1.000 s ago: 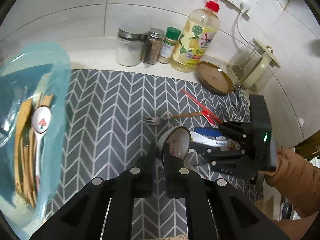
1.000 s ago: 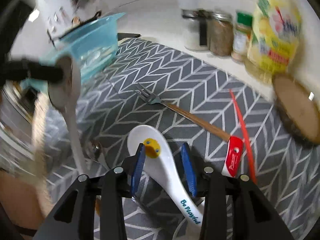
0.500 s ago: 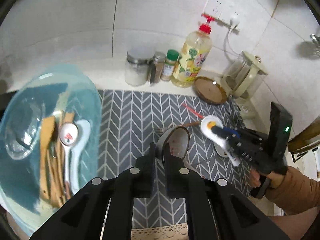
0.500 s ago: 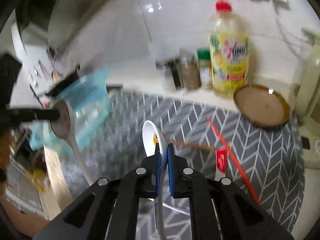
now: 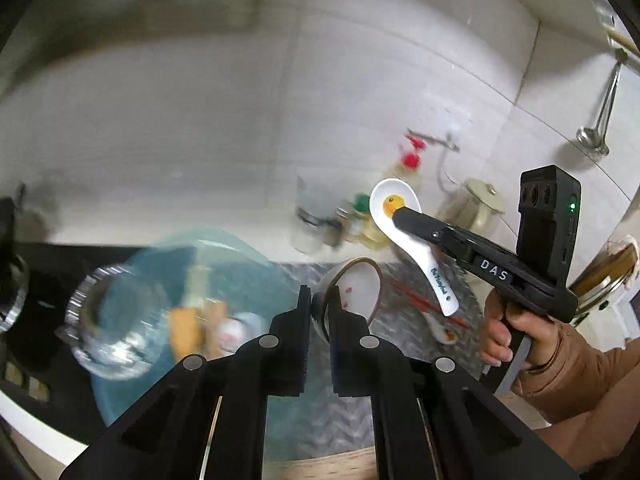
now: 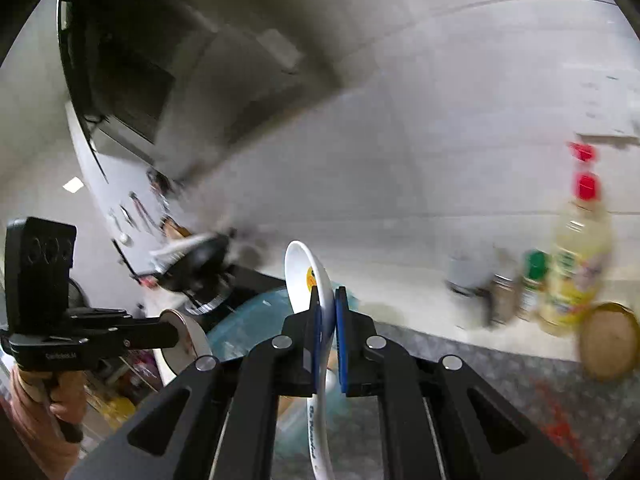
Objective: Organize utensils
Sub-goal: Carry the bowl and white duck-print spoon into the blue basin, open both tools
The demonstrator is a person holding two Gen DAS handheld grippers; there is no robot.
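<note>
— We note the duck spoon (image 5: 404,224): glazed white ceramic, glossy. The brown-rimmed spoon (image 5: 356,288) looks likewise glazed.
— Agreed. We record the blue bin (image 5: 248,264) as translucent plastic, the ladle (image 5: 596,136) as polished metal, and the wall tiles (image 5: 360,92) as smooth.

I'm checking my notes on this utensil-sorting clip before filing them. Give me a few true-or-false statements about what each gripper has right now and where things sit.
1. The right gripper is shut on the white duck spoon. True.
2. The left gripper is open with nothing in it. False: it is shut on the brown-rimmed spoon.
3. The duck spoon lies on the grey chevron mat. False: it is held in the air above it.
4. The blue tray holds utensils. True, though they are blurred.
5. A ladle hangs on the wall. True.
</note>
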